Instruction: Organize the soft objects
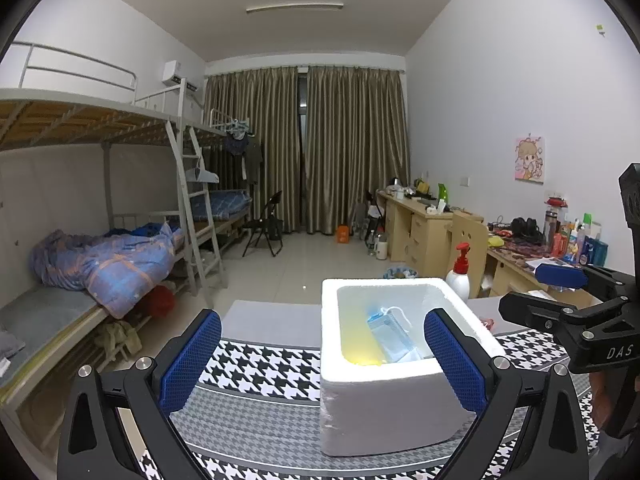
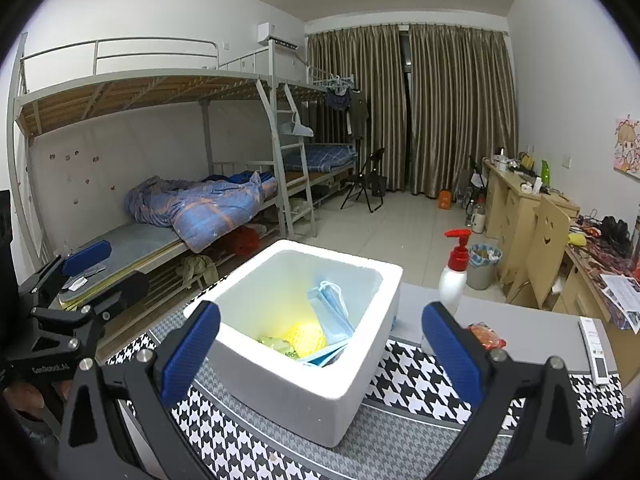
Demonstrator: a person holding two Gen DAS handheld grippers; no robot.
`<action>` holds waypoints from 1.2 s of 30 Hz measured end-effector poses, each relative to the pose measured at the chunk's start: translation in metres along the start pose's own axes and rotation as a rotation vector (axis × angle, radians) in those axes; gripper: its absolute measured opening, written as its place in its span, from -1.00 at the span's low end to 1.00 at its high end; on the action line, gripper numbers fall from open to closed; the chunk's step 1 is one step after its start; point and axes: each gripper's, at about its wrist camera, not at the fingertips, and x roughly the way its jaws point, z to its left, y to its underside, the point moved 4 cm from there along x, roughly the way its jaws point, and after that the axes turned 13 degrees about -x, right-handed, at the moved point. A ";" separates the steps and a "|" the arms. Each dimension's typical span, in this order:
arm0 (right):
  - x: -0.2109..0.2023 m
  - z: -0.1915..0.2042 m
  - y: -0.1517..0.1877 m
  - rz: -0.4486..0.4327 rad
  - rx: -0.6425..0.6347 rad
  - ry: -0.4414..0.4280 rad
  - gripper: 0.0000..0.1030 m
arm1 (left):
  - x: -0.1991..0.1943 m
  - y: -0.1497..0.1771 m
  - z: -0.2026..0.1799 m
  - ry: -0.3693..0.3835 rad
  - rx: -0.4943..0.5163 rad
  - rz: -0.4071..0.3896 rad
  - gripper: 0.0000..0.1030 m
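A white foam box (image 1: pixel 384 384) (image 2: pixel 316 392) stands on a houndstooth cloth (image 1: pixel 256 412) (image 2: pixel 420 384). Inside lie blue face masks (image 1: pixel 390 334) (image 2: pixel 332 312), a yellow soft object (image 2: pixel 306 338) (image 1: pixel 360 354) and something green (image 2: pixel 276 344). My left gripper (image 1: pixel 324 364) is open and empty, above the cloth, its right finger over the box's near right corner. My right gripper (image 2: pixel 322 354) is open and empty, its fingers either side of the box's near edge. Each gripper shows in the other's view: the right one (image 1: pixel 568 296), the left one (image 2: pixel 92 272).
A white pump bottle with a red top (image 2: pixel 454 276) (image 1: pixel 460 270) stands behind the box. An orange-red packet (image 2: pixel 486 336) and a white remote (image 2: pixel 596 352) lie on the grey table at right. Bunk beds stand left, cluttered desks right.
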 end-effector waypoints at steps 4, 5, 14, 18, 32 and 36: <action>-0.007 0.001 0.001 -0.016 0.000 0.008 0.99 | -0.003 -0.001 -0.002 0.005 0.003 -0.005 0.98; -0.009 0.001 0.001 -0.020 0.002 0.013 0.99 | -0.004 0.000 -0.002 0.006 0.005 -0.006 0.98; -0.028 0.009 0.007 -0.050 -0.018 0.045 0.99 | -0.019 0.002 -0.011 0.026 0.016 -0.031 0.98; -0.033 0.010 0.007 -0.060 -0.018 0.055 0.99 | -0.024 0.003 -0.015 0.027 0.021 -0.043 0.98; -0.054 0.010 0.017 -0.086 -0.006 0.072 0.99 | -0.043 0.006 -0.020 0.038 0.027 -0.062 0.98; -0.059 0.011 0.022 -0.090 -0.009 0.083 0.99 | -0.047 0.008 -0.022 0.053 0.028 -0.066 0.98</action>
